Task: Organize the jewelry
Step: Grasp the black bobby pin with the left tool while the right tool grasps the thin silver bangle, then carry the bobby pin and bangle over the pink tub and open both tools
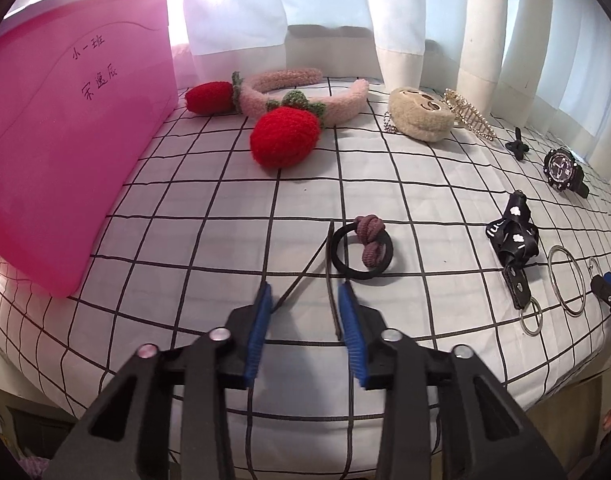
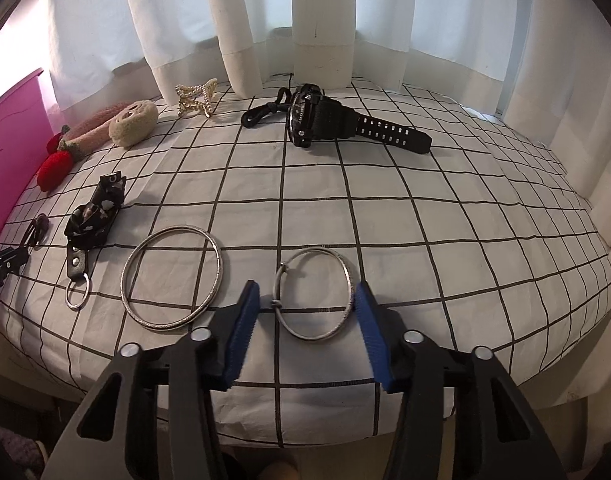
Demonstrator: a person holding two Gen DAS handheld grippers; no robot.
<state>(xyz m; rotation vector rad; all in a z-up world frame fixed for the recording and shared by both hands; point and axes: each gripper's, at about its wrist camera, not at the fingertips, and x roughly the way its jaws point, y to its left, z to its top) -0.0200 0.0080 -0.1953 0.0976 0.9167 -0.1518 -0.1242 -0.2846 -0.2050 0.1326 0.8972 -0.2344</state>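
Observation:
A pink storage box [image 1: 69, 160] stands at the left on the checked cloth. A black hair tie with a mauve knot [image 1: 362, 251] lies just ahead of my open, empty left gripper [image 1: 305, 300]. My right gripper [image 2: 307, 300] is open, its jaws on either side of a thin silver bangle [image 2: 314, 297] lying flat. A larger silver bangle [image 2: 171, 283] lies to its left. A black watch [image 2: 325, 120] lies farther back. A black lanyard keyring [image 2: 90, 228] lies at the left.
A pink strawberry headband [image 1: 289, 108], a beige plush charm [image 1: 421, 114] and a rhinestone hair clip [image 1: 469, 114] lie near the white curtains [image 2: 321, 16]. A small black clip [image 2: 265, 110] sits beside the watch. The table's front edge is just below both grippers.

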